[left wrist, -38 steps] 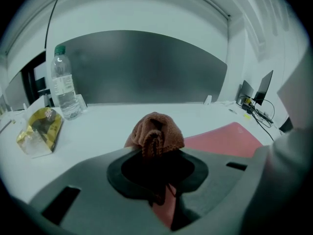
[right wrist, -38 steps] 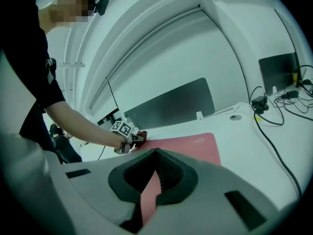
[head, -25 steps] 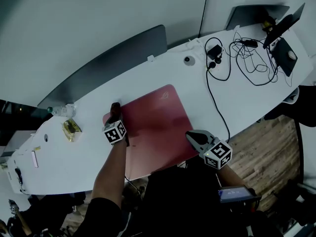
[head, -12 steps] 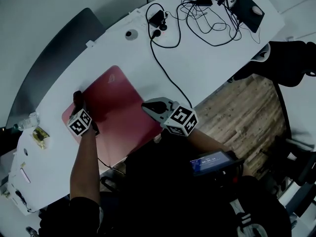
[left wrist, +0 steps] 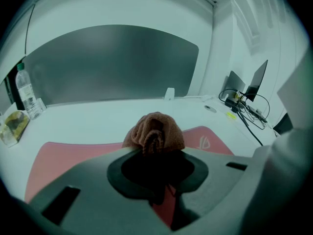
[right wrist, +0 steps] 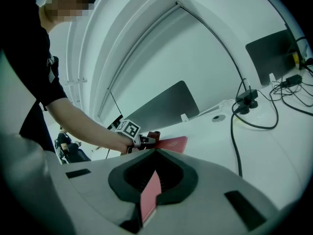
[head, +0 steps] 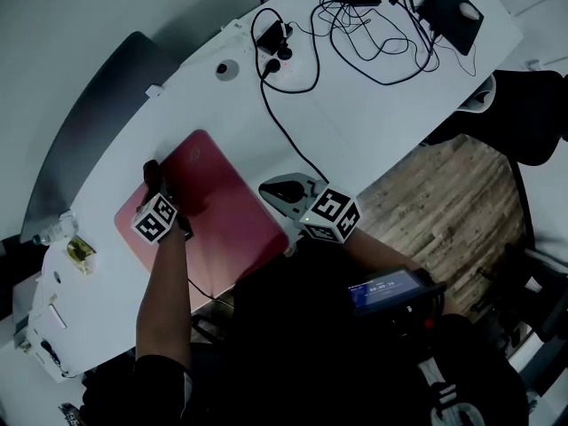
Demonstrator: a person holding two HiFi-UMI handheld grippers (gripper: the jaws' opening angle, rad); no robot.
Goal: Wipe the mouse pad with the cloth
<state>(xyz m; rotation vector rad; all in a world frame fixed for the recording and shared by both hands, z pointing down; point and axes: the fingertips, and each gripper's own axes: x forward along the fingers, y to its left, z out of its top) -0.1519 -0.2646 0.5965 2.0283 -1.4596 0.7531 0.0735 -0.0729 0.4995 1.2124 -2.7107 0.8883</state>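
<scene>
Left gripper [head: 153, 177] clamps the cloth [left wrist: 155, 132] against the mouse pad [head: 217, 211]. Right gripper [head: 277, 192] is closed on the pad's edge.

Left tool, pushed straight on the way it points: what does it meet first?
Past the cloth the left tool grips lies the pad's far edge, then bare desk. The first obstacle is probably the grey panel behind the desk, though depth is unclear.
</scene>
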